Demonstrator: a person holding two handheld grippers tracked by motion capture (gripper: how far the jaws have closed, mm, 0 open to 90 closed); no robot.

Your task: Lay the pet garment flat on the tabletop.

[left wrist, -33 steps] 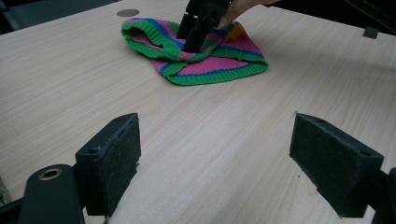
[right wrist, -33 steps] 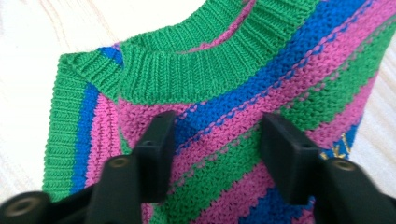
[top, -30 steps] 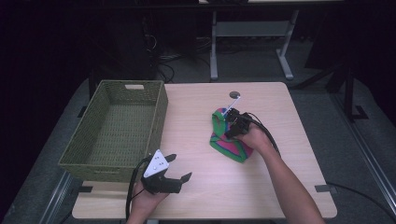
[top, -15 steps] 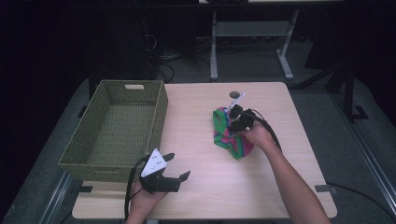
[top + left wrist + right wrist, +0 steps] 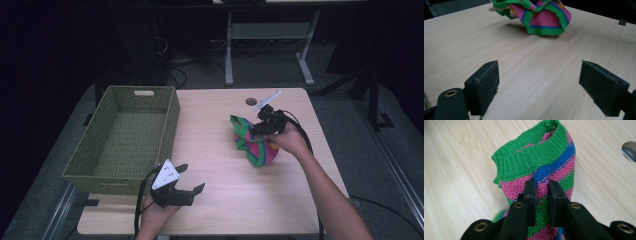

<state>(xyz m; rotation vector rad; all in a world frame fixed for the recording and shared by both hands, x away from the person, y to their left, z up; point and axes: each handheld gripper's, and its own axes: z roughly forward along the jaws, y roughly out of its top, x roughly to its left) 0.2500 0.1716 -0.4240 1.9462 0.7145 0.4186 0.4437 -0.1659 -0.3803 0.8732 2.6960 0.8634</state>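
A knitted cloth (image 5: 252, 142) striped in green, pink and blue sits bunched at the right of the wooden table (image 5: 215, 125). My right gripper (image 5: 259, 127) is shut on a fold of the knitted cloth (image 5: 541, 170) and holds its upper part raised off the table. In the left gripper view the knitted cloth (image 5: 541, 17) lies far ahead across bare wood. My left gripper (image 5: 189, 179) rests near the front edge, left of centre; its jaws stand wide apart with nothing between them.
A green woven basket (image 5: 172, 117) stands empty at the left of the table. A small round dark hole (image 5: 250, 101) is in the tabletop behind the cloth. Dark floor and a metal frame (image 5: 229, 50) lie beyond the far edge.
My right gripper has lifted the cloth's upper part and drawn it slightly up and right, bunching it taller. The left gripper has barely shifted.
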